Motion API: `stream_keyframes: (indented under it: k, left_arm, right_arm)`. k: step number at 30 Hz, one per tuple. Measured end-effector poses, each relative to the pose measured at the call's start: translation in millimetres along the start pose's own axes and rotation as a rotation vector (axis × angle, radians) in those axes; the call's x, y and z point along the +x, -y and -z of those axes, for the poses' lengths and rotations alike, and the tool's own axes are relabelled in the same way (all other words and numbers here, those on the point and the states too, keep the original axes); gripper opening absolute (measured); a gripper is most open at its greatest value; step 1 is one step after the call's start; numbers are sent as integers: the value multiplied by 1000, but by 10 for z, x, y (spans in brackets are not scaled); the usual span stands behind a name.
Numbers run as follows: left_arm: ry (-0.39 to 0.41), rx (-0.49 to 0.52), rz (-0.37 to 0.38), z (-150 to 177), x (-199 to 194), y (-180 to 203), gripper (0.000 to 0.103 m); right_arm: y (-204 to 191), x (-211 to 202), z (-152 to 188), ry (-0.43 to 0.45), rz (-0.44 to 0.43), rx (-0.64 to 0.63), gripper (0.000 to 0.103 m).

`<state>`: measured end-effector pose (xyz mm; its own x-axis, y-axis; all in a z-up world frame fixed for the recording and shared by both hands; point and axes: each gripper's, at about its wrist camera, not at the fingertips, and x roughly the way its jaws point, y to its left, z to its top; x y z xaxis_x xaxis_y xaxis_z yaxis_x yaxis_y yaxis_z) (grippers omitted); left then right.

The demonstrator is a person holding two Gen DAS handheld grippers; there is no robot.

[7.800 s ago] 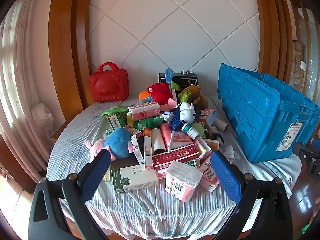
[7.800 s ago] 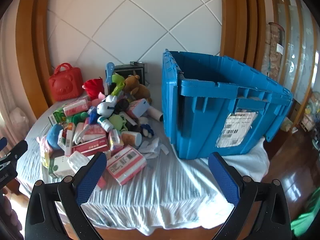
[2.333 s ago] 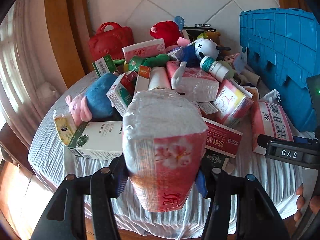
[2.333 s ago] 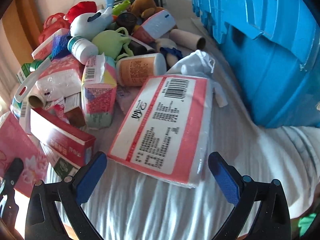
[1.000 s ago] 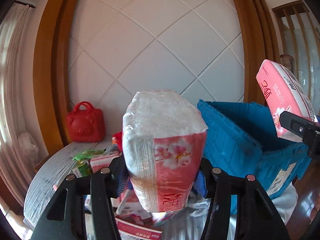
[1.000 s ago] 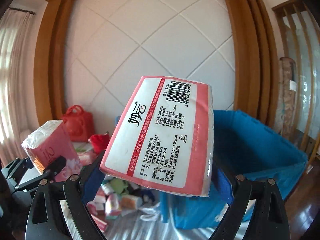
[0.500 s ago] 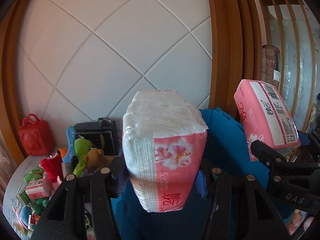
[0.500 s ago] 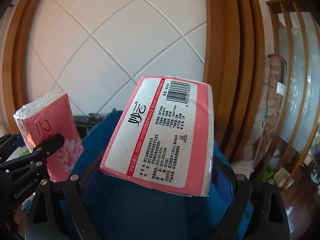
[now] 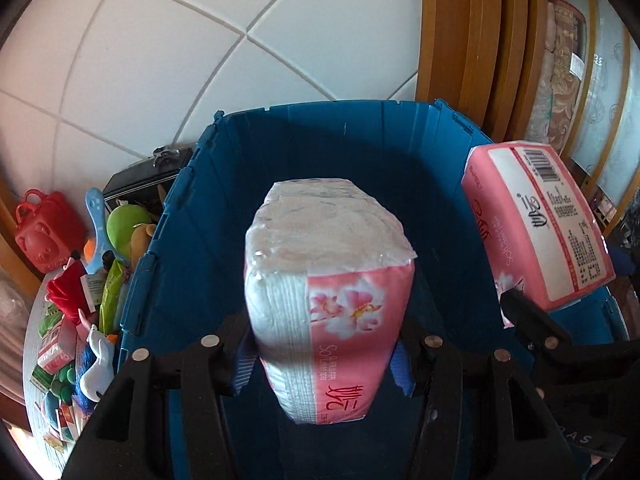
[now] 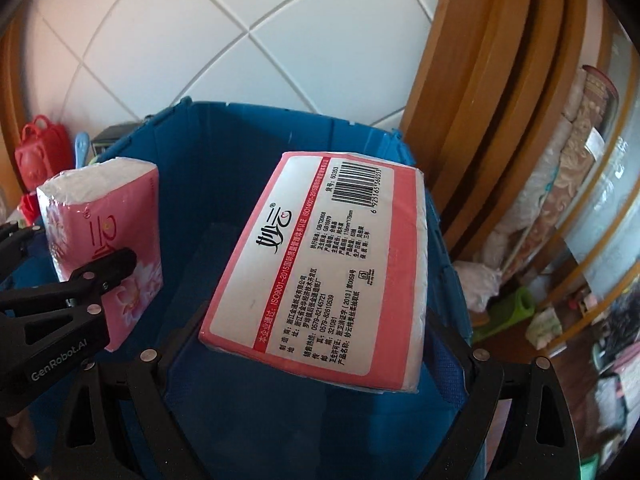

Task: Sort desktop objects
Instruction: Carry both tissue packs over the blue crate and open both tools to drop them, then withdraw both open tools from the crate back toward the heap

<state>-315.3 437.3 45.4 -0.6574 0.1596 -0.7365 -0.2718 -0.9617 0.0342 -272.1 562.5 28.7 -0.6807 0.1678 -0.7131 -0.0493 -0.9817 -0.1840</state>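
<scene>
Left wrist: upright tissue pack [image 9: 328, 304], long axis vertical, over blue crate [image 9: 192, 264].

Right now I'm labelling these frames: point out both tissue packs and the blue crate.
left tissue pack [image 9: 352, 312], left wrist view, floral pink side.
right tissue pack [image 10: 320, 272], right wrist view, white printed label.
blue crate [image 9: 304, 152], left wrist view, inner far wall.

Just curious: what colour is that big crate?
Blue crate; the left wrist view shows it best.

Left claw [image 9: 322, 360] clamped on its load, fingers level. Right claw [image 10: 316, 344] likewise clamped, held just right of the left, both raised.
</scene>
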Motion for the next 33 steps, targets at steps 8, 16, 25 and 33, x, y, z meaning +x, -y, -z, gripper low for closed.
stream_keyframes:
  k: [8, 16, 25, 33]
  left_arm:
    - [17, 25, -34, 11, -57, -2, 79]
    - [70, 6, -29, 136, -318, -112, 82]
    - [204, -38, -5, 529, -890, -309, 82]
    - [301, -75, -128, 992, -1305, -529, 82]
  right_arm:
    - [98, 18, -59, -4, 40, -22, 94]
    - [151, -289, 3, 61, 123, -50, 103]
    - [90, -741, 354, 149, 59, -22, 103]
    - [-173, -925, 629, 209, -89, 21, 103]
